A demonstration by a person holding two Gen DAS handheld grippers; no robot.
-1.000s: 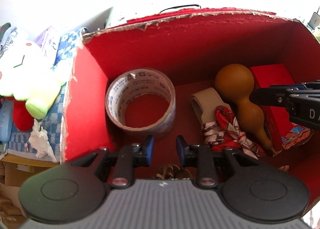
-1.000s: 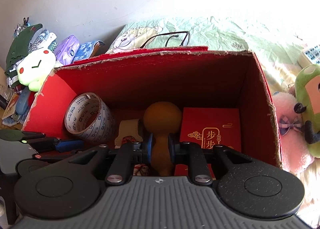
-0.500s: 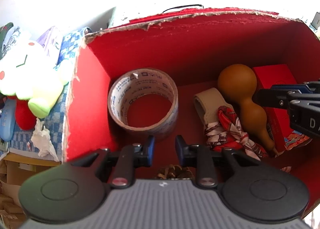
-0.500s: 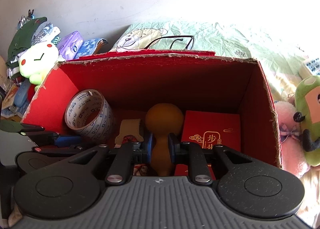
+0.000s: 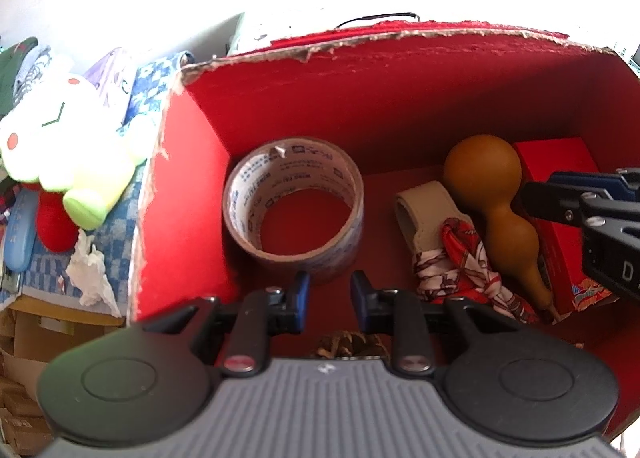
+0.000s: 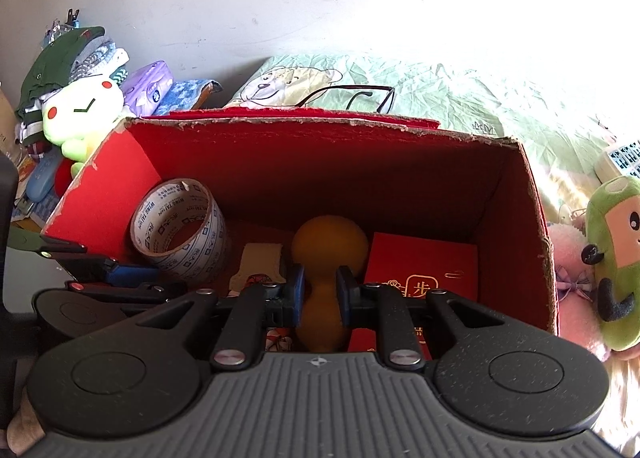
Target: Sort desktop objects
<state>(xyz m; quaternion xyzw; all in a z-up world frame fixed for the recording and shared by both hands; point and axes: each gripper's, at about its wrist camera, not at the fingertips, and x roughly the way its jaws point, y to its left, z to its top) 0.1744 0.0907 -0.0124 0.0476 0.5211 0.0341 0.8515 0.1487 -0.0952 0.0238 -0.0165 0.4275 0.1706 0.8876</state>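
Next to nothing different from a second ago: only a slight roll of the right-hand view, with the same contents lying the same way inside the red box. Against the box's left wall, a tape roll on its edge. At the middle of the box floor, a beige strap and a patterned scarf. Right of those, a brown gourd on its side, just beside a red packet by the box's right wall. Left tongs poised over the box's near edge, just short of the tape roll, narrowly parted, pinching nothing. Right tongs over the box's right half, set narrowly either side of the gourd's waist — pressing it or merely framing it, impossible to tell. Behind the box, on the bed, a pair of glasses not yet sorted. Judging by that stillness: a pause with no item moved — probably a lift of the gourd, or a fresh pick outside the box, to follow.
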